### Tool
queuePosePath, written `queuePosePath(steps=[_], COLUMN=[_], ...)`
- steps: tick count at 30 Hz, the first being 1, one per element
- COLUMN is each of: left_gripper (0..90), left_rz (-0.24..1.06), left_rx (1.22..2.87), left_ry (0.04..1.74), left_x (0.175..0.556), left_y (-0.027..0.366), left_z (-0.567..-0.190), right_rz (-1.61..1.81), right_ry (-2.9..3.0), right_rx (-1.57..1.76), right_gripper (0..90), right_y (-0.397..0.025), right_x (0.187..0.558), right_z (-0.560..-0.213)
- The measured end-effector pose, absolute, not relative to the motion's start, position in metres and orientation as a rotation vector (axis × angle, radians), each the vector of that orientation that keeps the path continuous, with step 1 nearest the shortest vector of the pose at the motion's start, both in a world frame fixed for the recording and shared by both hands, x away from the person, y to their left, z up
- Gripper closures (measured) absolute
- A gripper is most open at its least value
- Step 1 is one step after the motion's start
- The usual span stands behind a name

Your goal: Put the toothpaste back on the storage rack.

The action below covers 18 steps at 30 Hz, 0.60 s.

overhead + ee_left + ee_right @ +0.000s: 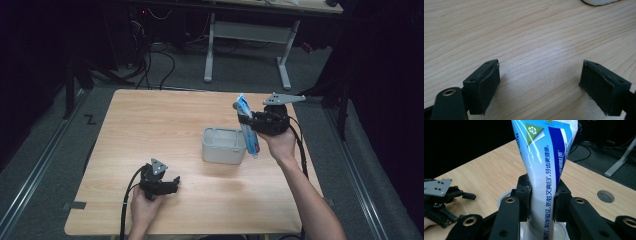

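Nearer than the tub [223,145], the left gripper [174,183] rests wide open and empty on the table [150,130], while just beyond the tub's right rim the right gripper [243,119] pinches a tube [247,125] mid-body, which looks light, soft, slick, best held there.

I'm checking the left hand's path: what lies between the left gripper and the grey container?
Nothing: in the high view only bare wooden table separates the left gripper from the grey container.

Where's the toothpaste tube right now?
High view, right of centre: the toothpaste tube is clamped in the right gripper, held over the right edge of the grey container.
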<state>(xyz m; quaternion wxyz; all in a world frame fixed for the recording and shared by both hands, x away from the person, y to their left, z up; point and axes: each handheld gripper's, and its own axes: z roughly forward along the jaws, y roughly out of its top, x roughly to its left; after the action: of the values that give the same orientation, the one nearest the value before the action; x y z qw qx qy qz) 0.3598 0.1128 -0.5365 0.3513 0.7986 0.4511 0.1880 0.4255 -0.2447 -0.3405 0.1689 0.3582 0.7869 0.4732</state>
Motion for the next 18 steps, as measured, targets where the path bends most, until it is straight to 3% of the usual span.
queuePosePath(steps=[18], left_gripper=[16.9], left_rz=[0.488], left_rx=[2.068], left_ry=[1.167], left_x=[0.36], left_y=[0.113], left_z=[-0.536], right_rz=[1.389], right_ry=[2.226], right_rx=[0.981], right_gripper=[71.8], right_y=[-0.216], right_x=[0.446], right_z=[-0.332])
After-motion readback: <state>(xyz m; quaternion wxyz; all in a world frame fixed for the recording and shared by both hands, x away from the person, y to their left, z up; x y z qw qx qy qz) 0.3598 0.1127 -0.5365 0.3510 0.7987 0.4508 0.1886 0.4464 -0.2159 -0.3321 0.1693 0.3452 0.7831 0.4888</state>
